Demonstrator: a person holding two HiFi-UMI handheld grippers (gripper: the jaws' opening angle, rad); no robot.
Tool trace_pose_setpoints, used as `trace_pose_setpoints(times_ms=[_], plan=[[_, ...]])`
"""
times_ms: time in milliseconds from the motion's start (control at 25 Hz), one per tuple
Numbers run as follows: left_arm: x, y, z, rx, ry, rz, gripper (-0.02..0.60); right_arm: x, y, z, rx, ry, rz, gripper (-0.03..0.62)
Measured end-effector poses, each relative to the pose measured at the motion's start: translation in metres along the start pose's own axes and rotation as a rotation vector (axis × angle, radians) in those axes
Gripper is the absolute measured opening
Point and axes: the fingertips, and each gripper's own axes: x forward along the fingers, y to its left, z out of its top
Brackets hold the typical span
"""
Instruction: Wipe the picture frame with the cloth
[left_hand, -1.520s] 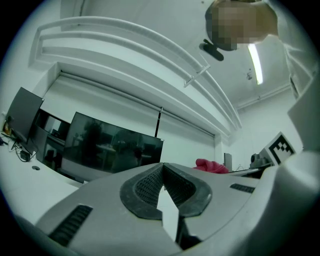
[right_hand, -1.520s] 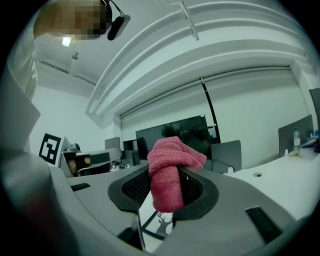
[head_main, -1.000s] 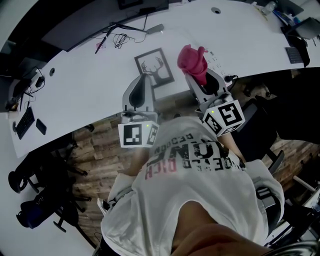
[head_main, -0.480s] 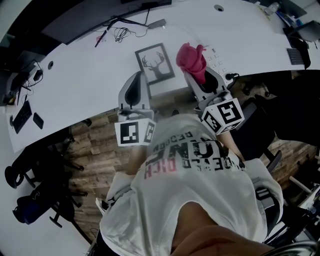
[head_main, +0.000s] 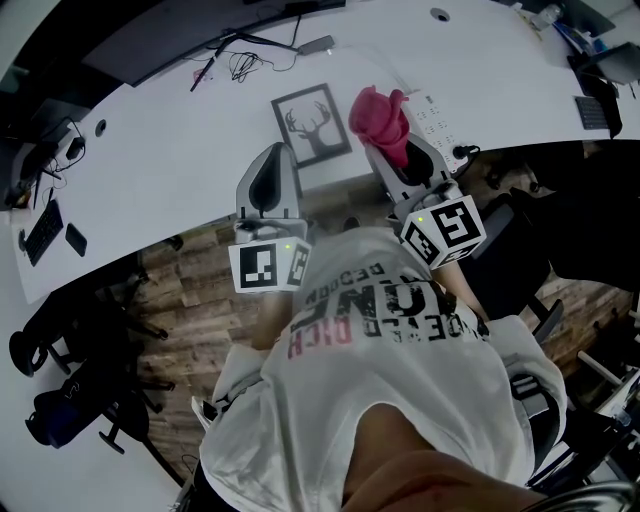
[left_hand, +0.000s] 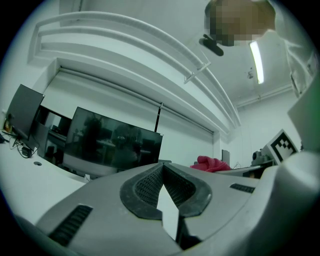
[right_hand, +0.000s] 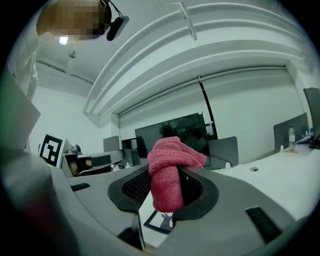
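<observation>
A black picture frame (head_main: 312, 125) with a deer-antler print lies flat on the white desk (head_main: 170, 170). It also shows below the jaws in the right gripper view (right_hand: 161, 223). My right gripper (head_main: 388, 142) is shut on a bunched pink cloth (head_main: 380, 115), just to the right of the frame. The cloth (right_hand: 170, 172) stands up between the right gripper's (right_hand: 167, 180) pads. My left gripper (head_main: 277, 152) hovers at the frame's near left corner, shut with nothing in it. In its own view the left gripper (left_hand: 161, 169) has its pads meeting, and the cloth (left_hand: 212, 163) shows beyond.
Cables (head_main: 238, 66) and a dark monitor (head_main: 180, 30) sit at the desk's far side. A keyboard (head_main: 45, 232) and a phone (head_main: 76, 240) lie at the left end. An office chair (head_main: 70, 400) stands on the wooden floor. My torso fills the lower view.
The head view has shifted slightly, so the frame sits a little higher in it. Both grippers keep their places beside the frame, and the cloth stays held.
</observation>
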Motion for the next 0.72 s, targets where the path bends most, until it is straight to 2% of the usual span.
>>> trace_pose_setpoints(times_ms=[720], plan=[[-0.0002,-0.0001,-0.0027,-0.012,-0.003,0.011,-0.003,0.0,-0.0023,-0.0017,0.01,0.009,0.01,0.12]])
